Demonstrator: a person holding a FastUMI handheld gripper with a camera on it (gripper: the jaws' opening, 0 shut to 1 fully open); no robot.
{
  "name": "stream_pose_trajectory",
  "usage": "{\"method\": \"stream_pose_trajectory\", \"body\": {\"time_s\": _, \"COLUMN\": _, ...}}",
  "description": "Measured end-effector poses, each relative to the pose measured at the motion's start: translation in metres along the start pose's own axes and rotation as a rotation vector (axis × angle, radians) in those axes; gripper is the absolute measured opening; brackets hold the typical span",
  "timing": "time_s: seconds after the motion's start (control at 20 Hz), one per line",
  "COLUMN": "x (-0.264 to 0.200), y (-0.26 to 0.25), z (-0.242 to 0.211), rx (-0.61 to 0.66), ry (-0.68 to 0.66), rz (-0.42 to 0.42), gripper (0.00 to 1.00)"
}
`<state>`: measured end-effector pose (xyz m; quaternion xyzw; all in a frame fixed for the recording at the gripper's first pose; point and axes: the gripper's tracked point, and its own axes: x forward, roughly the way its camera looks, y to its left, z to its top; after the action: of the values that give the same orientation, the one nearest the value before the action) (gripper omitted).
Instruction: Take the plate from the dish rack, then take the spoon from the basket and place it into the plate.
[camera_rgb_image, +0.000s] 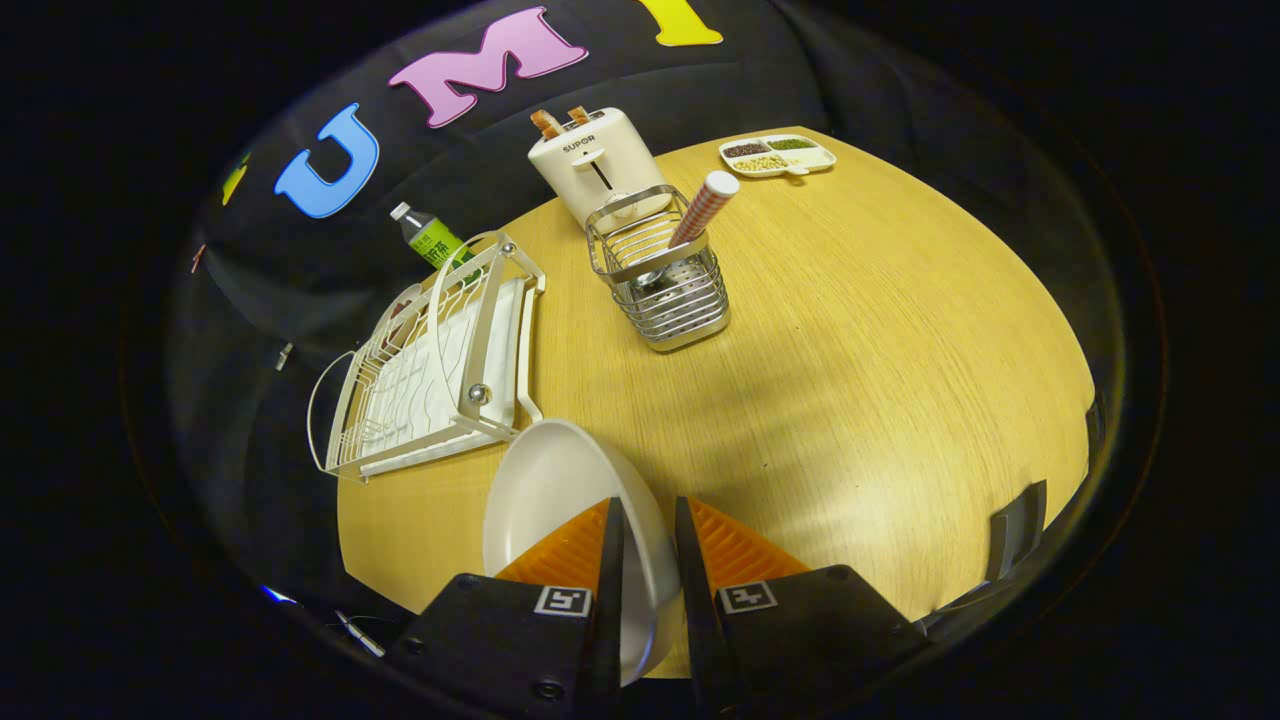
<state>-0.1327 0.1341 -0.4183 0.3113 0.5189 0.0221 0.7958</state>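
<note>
Plate (560, 490), white, is pinched by its rim between the jaws of the gripper (648, 525), tilted on edge just off the near corner of the dish rack (430, 365), over the wooden surface (850, 350). Beyond the rack w/ a gap sits the wire basket (660, 275), spoon (700, 212) w/ checked handle standing in it; toaster (598, 160) right behind basket, bottle (432, 238) behind the rack, divided tray (778, 155) farther off.

plate (560, 490): showing plain white
dish rack (430, 360): showing white wire, white ribbed tray
basket (665, 285): gleaming silver metal
spoon (705, 208): showing a red-and-white checked handle
toaster (600, 165): showing cream
table (850, 350): showing light wood grain
bottle (432, 238): wearing a green label, white cap
</note>
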Motion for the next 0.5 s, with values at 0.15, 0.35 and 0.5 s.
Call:
{"method": "stream_pose_trajectory", "body": {"time_s": 0.15, "x": -0.006, "y": -0.003, "z": 0.007, "rx": -0.007, "ry": -0.015, "rz": -0.002, "gripper": 0.58}}
{"method": "stream_pose_trajectory", "body": {"time_s": 0.35, "x": -0.021, "y": -0.005, "z": 0.019, "rx": -0.071, "ry": -0.048, "rz": -0.01, "gripper": 0.84}}
{"method": "stream_pose_trajectory", "body": {"time_s": 0.5, "x": -0.042, "y": 0.006, "z": 0.029, "rx": -0.132, "ry": -0.089, "rz": 0.018, "gripper": 0.87}}
